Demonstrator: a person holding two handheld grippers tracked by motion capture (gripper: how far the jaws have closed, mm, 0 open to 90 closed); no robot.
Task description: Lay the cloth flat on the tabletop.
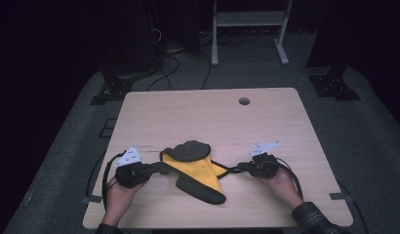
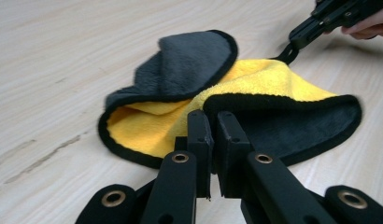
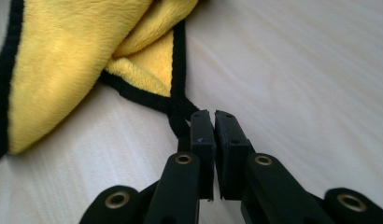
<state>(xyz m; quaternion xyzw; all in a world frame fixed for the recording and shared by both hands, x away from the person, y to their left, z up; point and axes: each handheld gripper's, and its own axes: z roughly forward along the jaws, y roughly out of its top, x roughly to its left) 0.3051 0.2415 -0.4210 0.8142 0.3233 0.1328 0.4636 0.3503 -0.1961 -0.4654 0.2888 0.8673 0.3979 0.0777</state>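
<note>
A yellow cloth [image 1: 202,168] with a dark grey back and black edging lies crumpled near the table's front edge. Its grey side folds over at the top and at the front. In the high view my left gripper [image 1: 161,167] meets the cloth's left edge and my right gripper [image 1: 237,169] its drawn-out right corner. In the left gripper view my left gripper [image 2: 213,116] is shut on the black hem of the cloth [image 2: 255,84]. The right gripper [image 2: 288,52] shows farther off there, pinching the far corner. In the right gripper view my right gripper [image 3: 208,116] is shut on the black corner strip of the cloth [image 3: 63,60].
The light wooden table [image 1: 188,112] has a round cable hole [image 1: 244,101] near its far edge. Behind the table stand a white metal frame [image 1: 249,19] and dark stands with cables on the grey floor.
</note>
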